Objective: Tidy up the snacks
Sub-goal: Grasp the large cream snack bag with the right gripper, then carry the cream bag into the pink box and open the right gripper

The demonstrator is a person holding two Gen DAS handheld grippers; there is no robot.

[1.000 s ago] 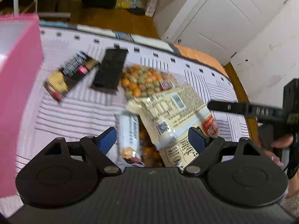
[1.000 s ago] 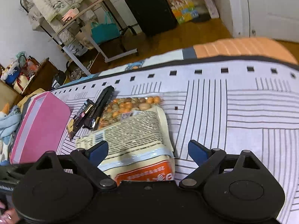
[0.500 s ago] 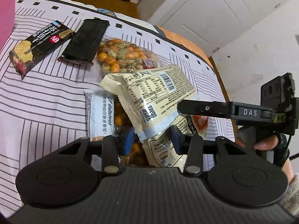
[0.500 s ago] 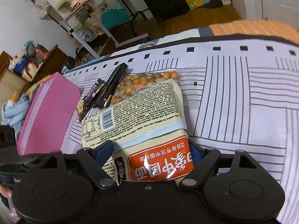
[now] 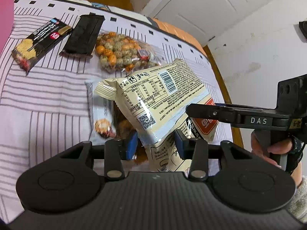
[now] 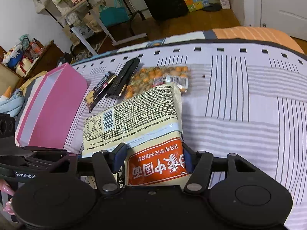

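Two cream noodle packets overlap on the striped bedspread. The upper one (image 5: 153, 99) shows its barcode side and is tilted up off the bed. My left gripper (image 5: 155, 146) is shut on its pale-blue lower corner. The lower packet's edge also shows between the blue pads (image 5: 132, 147). That lower packet has an orange label (image 6: 159, 164). My right gripper (image 6: 153, 158) has its jaws closing on it, both pads against its sides. In the left wrist view the right gripper (image 5: 190, 111) appears side-on over the orange patch. A small white snack bar (image 5: 101, 115) lies partly under the packets.
Beyond the packets lie a clear bag of coated nuts (image 5: 122, 51), a black bar (image 5: 82, 36) and a dark biscuit packet (image 5: 40, 42). An open pink box (image 6: 48, 105) stands at the bed's left. A person's hand (image 5: 272, 147) holds the right gripper's handle. A white wall is close on the right.
My left jaws went from wide open to shut on the barcode packet, whose near end now sits higher. My right jaws narrowed around the orange-labelled packet.
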